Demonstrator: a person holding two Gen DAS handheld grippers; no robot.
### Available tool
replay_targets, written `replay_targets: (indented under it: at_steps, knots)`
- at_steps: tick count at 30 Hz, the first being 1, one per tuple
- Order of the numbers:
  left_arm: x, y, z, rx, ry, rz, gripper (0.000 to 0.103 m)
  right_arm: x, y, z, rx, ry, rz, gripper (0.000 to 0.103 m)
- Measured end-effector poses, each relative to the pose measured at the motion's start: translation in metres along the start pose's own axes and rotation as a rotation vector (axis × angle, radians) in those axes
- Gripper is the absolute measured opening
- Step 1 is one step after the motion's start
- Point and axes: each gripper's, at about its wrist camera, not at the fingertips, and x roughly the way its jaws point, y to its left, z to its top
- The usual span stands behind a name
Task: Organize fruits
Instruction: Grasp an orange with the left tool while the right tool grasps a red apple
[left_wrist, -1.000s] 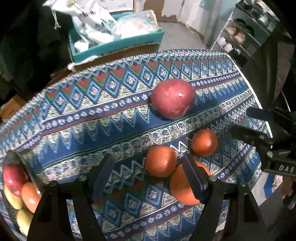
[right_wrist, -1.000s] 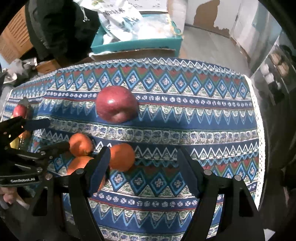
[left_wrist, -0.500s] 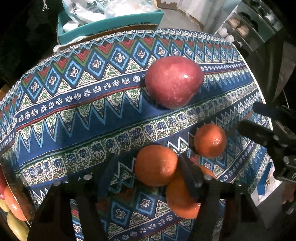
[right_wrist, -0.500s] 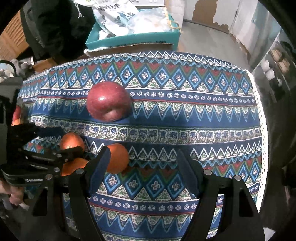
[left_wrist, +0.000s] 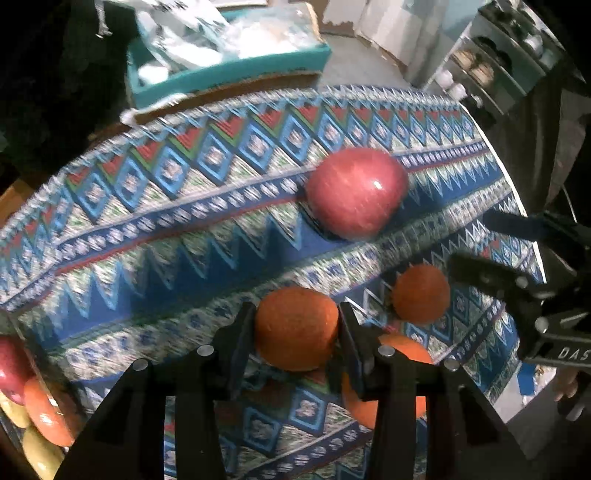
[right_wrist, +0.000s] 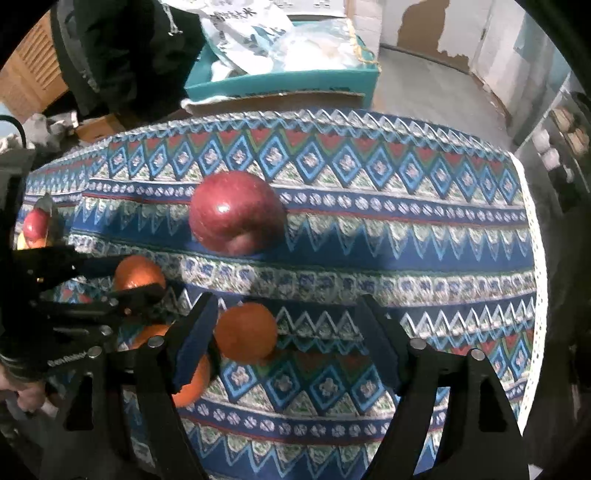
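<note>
A patterned tablecloth (left_wrist: 166, 229) holds a red apple (left_wrist: 356, 194) and three oranges. My left gripper (left_wrist: 295, 339) is shut on one orange (left_wrist: 295, 332), its pads pressing both sides. A second orange (left_wrist: 421, 293) lies to its right, and a third orange (left_wrist: 406, 354) is partly hidden behind the right finger. In the right wrist view my right gripper (right_wrist: 288, 332) is opening its jaws. An orange (right_wrist: 245, 332) lies between them beside the left finger (right_wrist: 195, 332), with no pad pressing on it. The apple (right_wrist: 236, 212) sits beyond it. The left gripper (right_wrist: 122, 280) shows at the left.
A bowl (left_wrist: 14, 325) at the lower left holds a red apple, an orange and yellow fruit. A teal box (right_wrist: 280, 77) of plastic bags stands behind the table. The cloth's white lace edge (right_wrist: 535, 240) runs down the right, with shelves (left_wrist: 509, 66) beyond it.
My left gripper's jaws have closed onto the orange that lay between them. My right gripper's jaws stand a little wider, and it has come closer to the oranges.
</note>
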Motion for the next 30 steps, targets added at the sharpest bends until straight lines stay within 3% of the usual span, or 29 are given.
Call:
replay_targets:
  at_steps: [10,16,30]
  knots:
    - [-0.016,0.032,0.012,-0.05,-0.06,0.044,0.045,0.021,0.012,0.034,-0.047,-0.013,0.072,0.082]
    - [-0.015,0.042,0.014,-0.069,-0.064,0.053,0.045,0.046,0.014,0.044,-0.04,0.027,0.088,0.082]
    - [-0.009,0.054,0.012,-0.088,-0.051,0.049,0.045,0.082,0.023,0.052,-0.051,0.06,0.072,0.079]
